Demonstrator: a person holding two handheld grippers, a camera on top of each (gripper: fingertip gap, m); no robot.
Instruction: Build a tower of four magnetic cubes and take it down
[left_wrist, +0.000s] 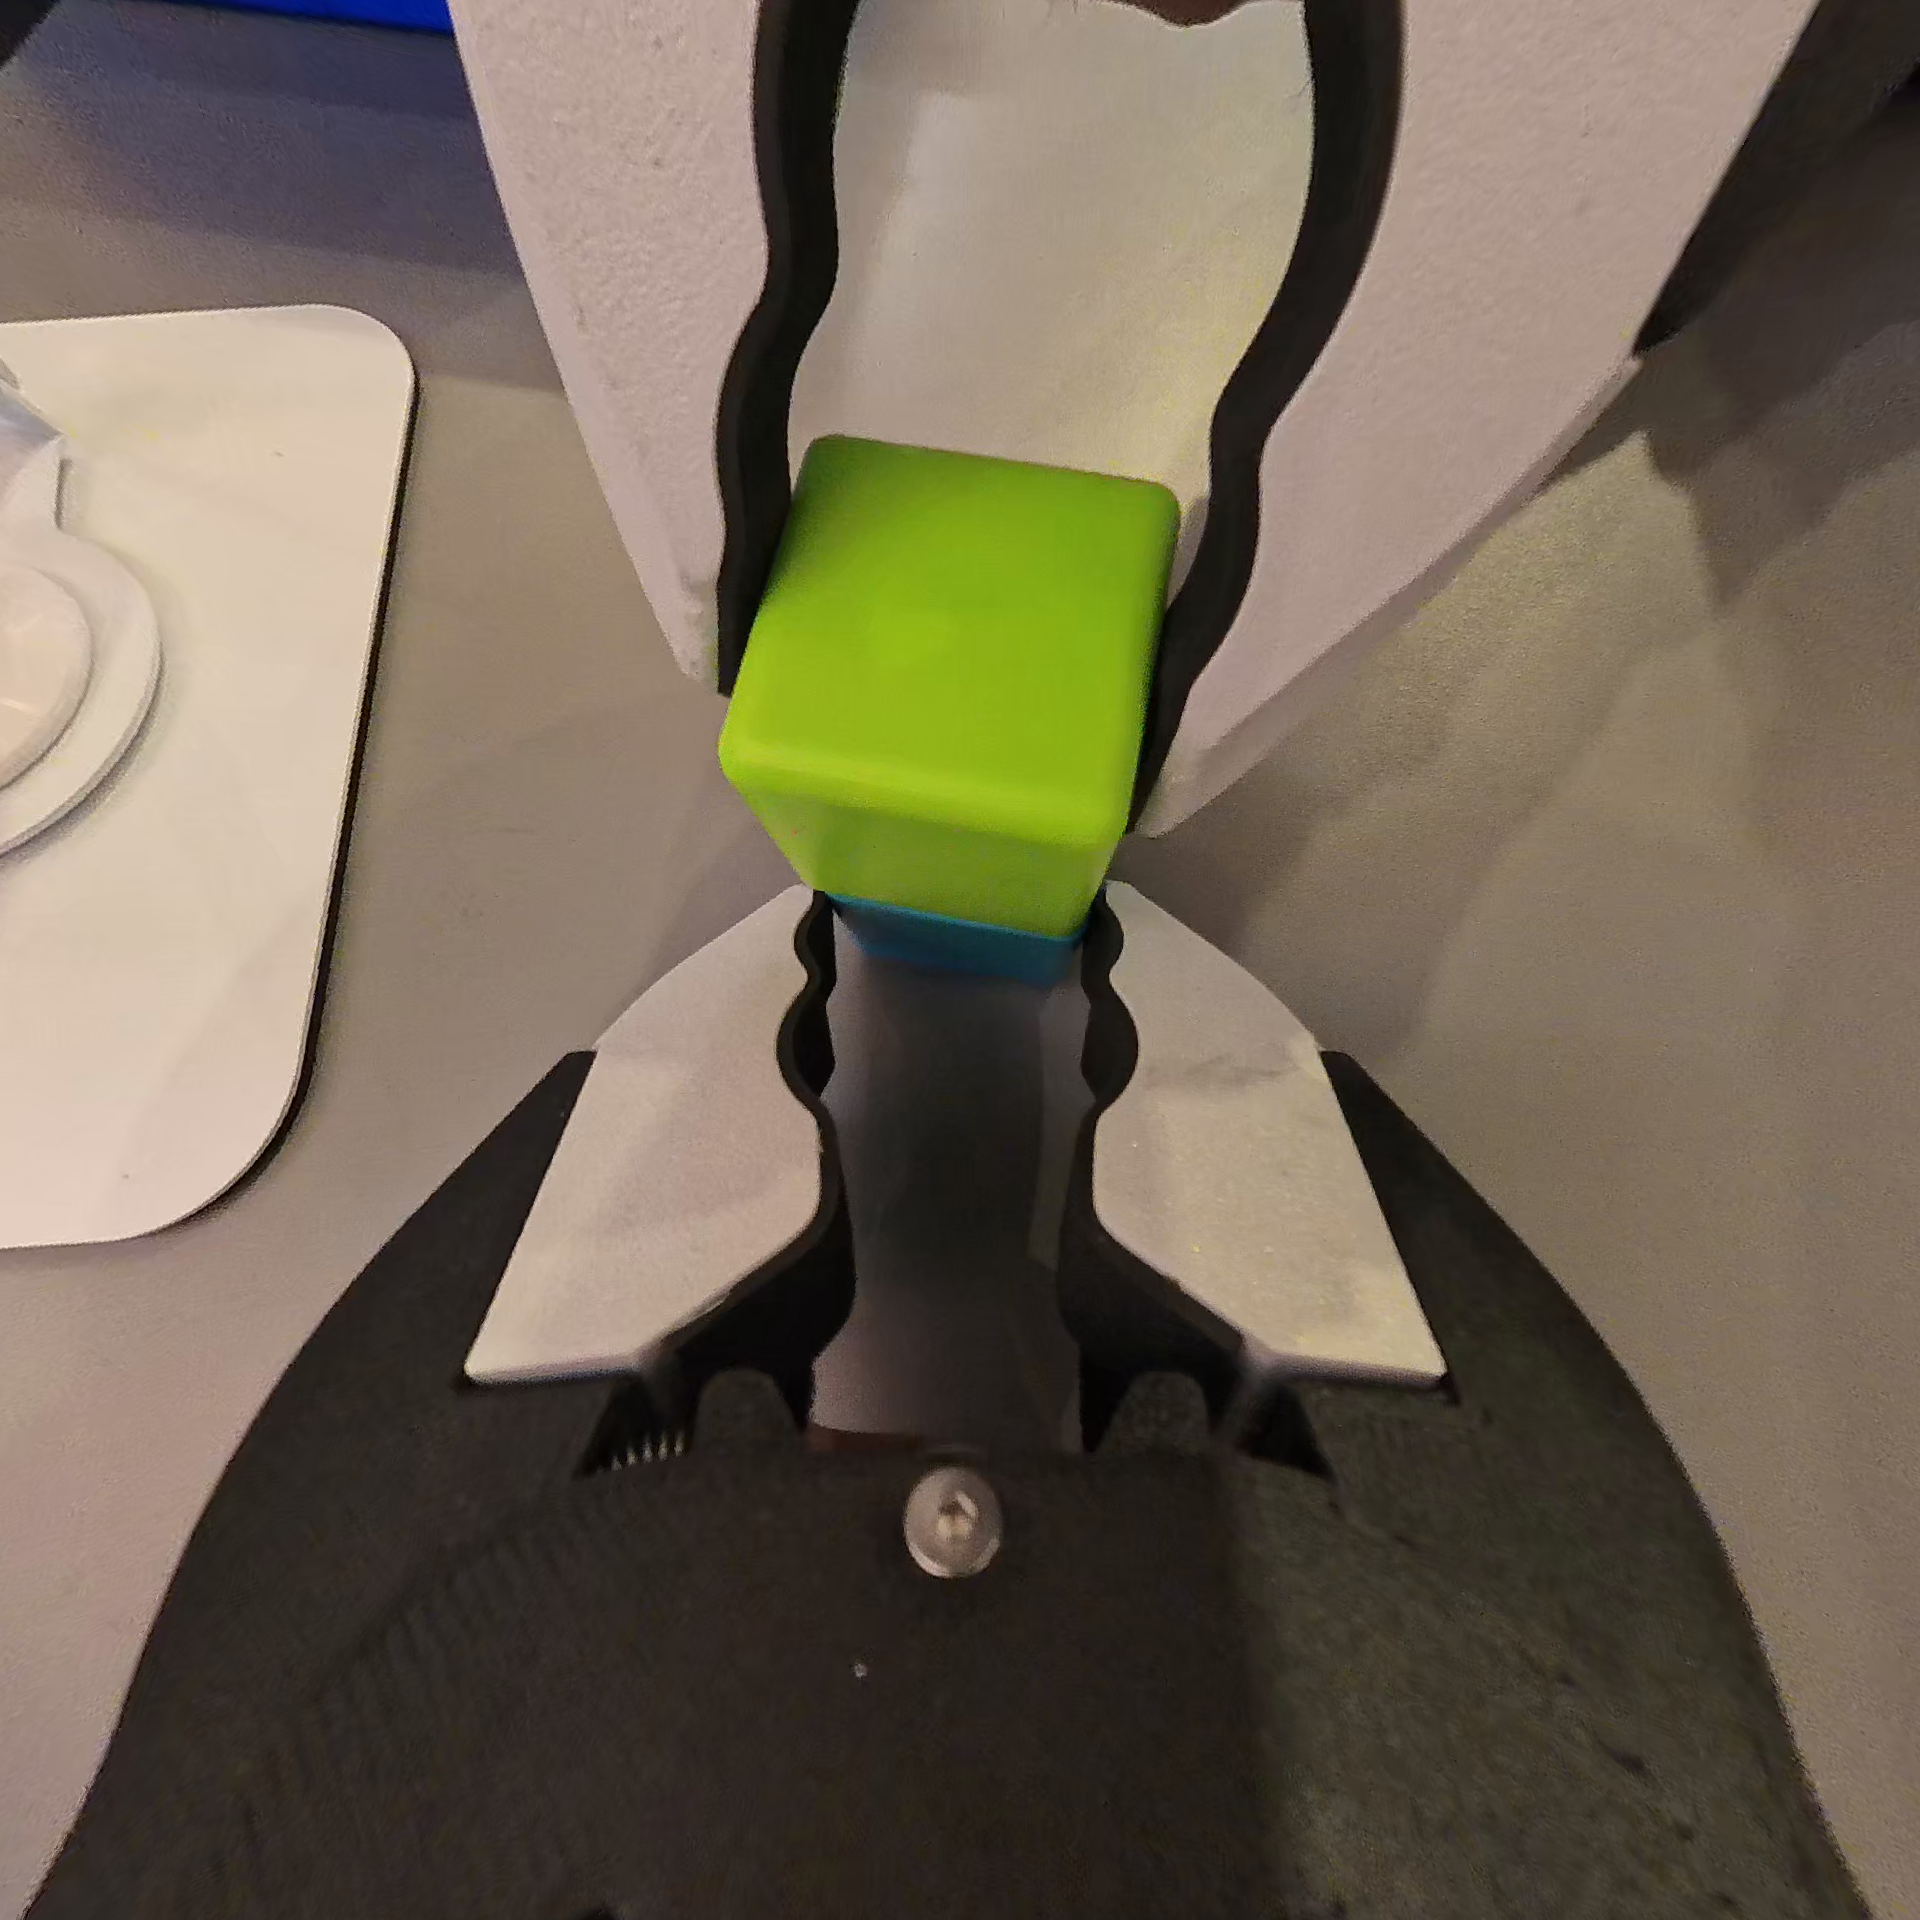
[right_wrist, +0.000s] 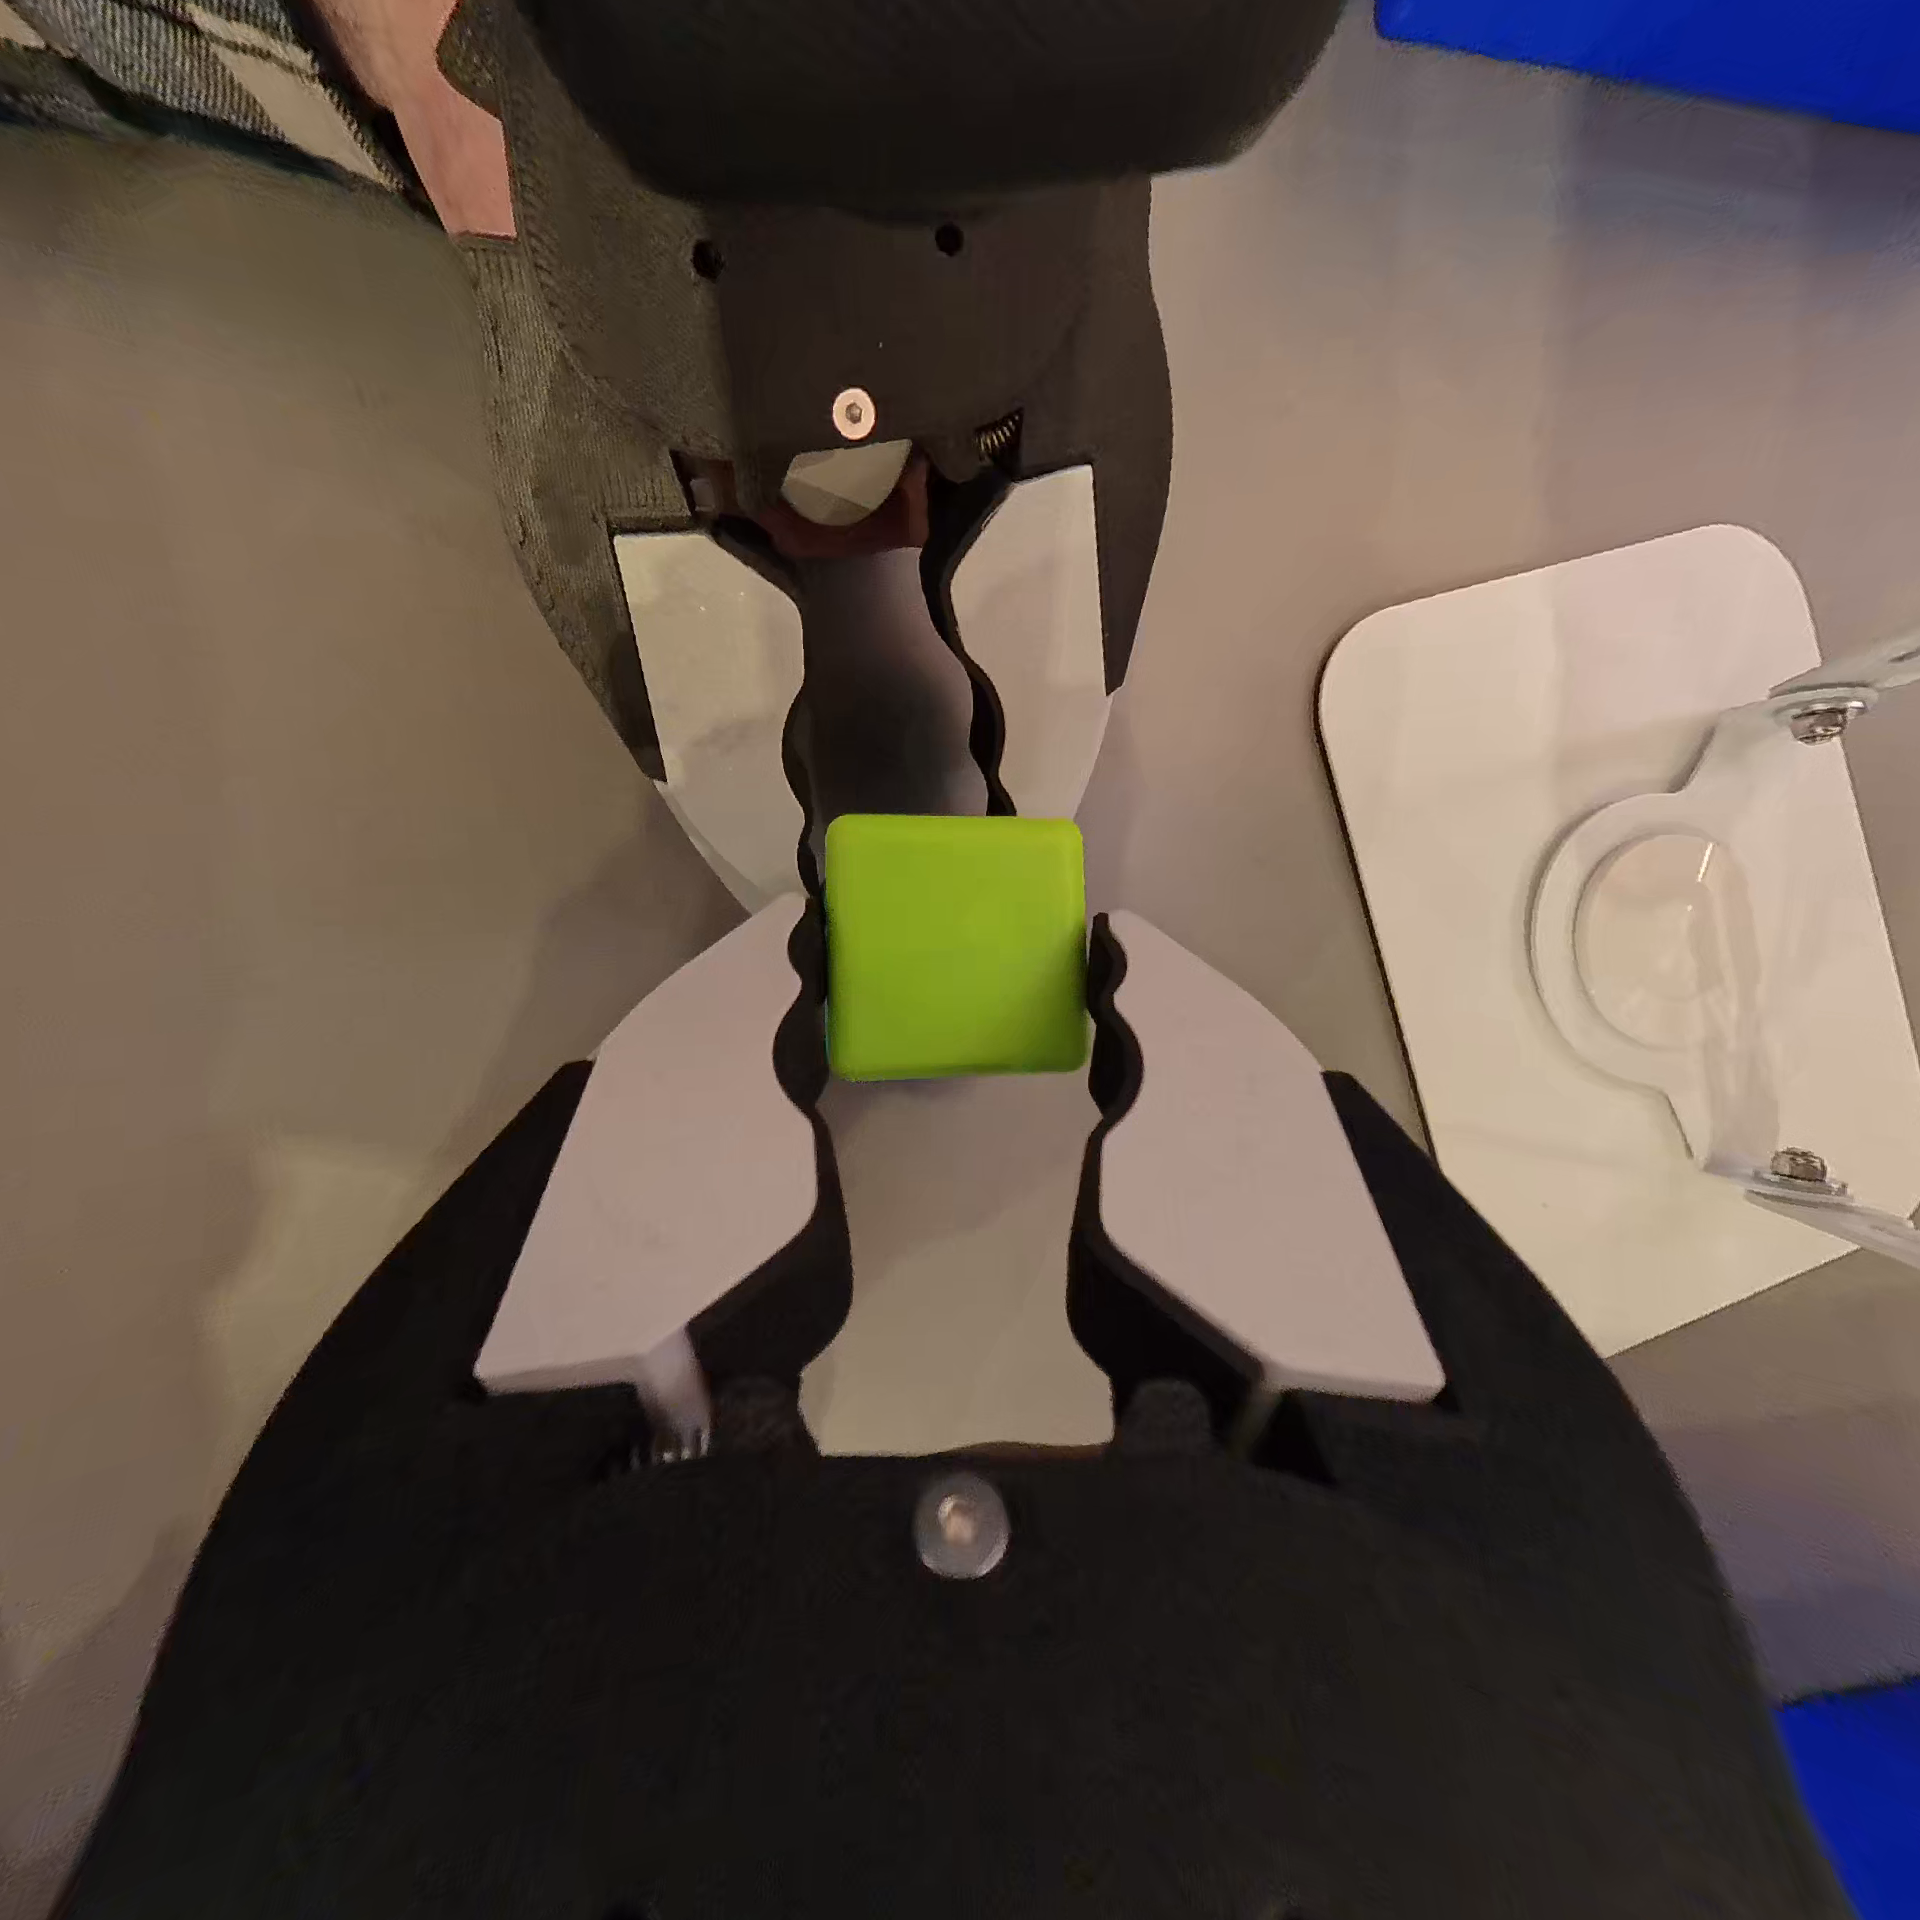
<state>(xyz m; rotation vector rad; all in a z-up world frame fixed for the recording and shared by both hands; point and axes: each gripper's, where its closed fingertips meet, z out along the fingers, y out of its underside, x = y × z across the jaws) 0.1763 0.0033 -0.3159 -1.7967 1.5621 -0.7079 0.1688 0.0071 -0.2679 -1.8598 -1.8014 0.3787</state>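
Left gripper (left_wrist: 956, 920) pinches the blue cube (left_wrist: 956, 951) low in the stack; right gripper (right_wrist: 951, 935) clamps the green cube (right_wrist: 954, 945) atop. Likely mid-takedown or just joined; next, a straight pull beats the magnets.

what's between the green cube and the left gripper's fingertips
In the left wrist view, a blue cube sits right under the green cube, at the left gripper tips. The right gripper clamps the green one.
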